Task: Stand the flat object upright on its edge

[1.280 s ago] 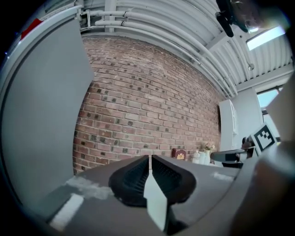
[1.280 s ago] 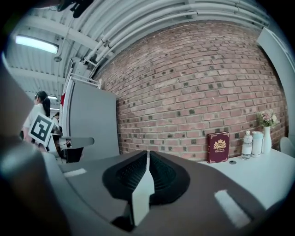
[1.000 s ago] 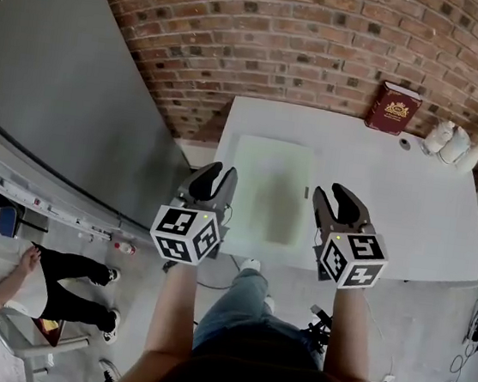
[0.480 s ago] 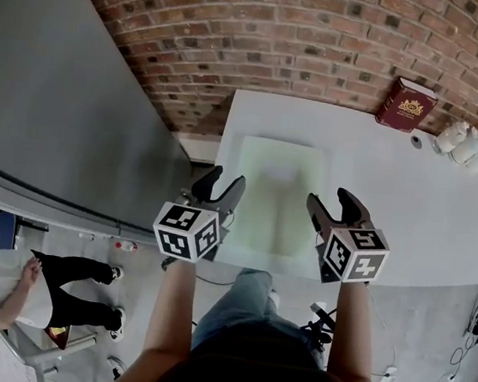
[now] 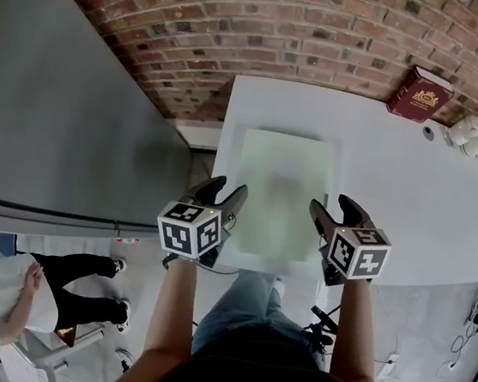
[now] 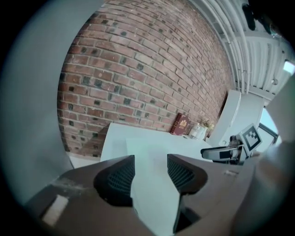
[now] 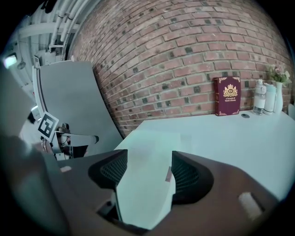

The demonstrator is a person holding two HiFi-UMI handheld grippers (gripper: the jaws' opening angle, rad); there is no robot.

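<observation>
A pale green flat board [image 5: 282,191] lies flat on the white table [image 5: 403,193], reaching its near edge. My left gripper [image 5: 226,189] hovers by the board's near left corner. My right gripper [image 5: 332,208] hovers by its near right corner. Both have just been opening and now stand open with nothing gripped. In the left gripper view the board [image 6: 146,144] shows beyond the spread jaws of the left gripper [image 6: 151,164]. The right gripper view shows the board [image 7: 154,138] the same way past the right gripper [image 7: 149,162].
A dark red book [image 5: 420,93] leans against the brick wall at the table's far right, beside white bottles [image 5: 475,135]. A large grey panel [image 5: 59,103] runs along the left. A person [image 5: 0,304] sits on the floor at the lower left.
Both grippers have come down toward the table's near edge, either side of the board, and their jaws have spread wider. The board has not moved.
</observation>
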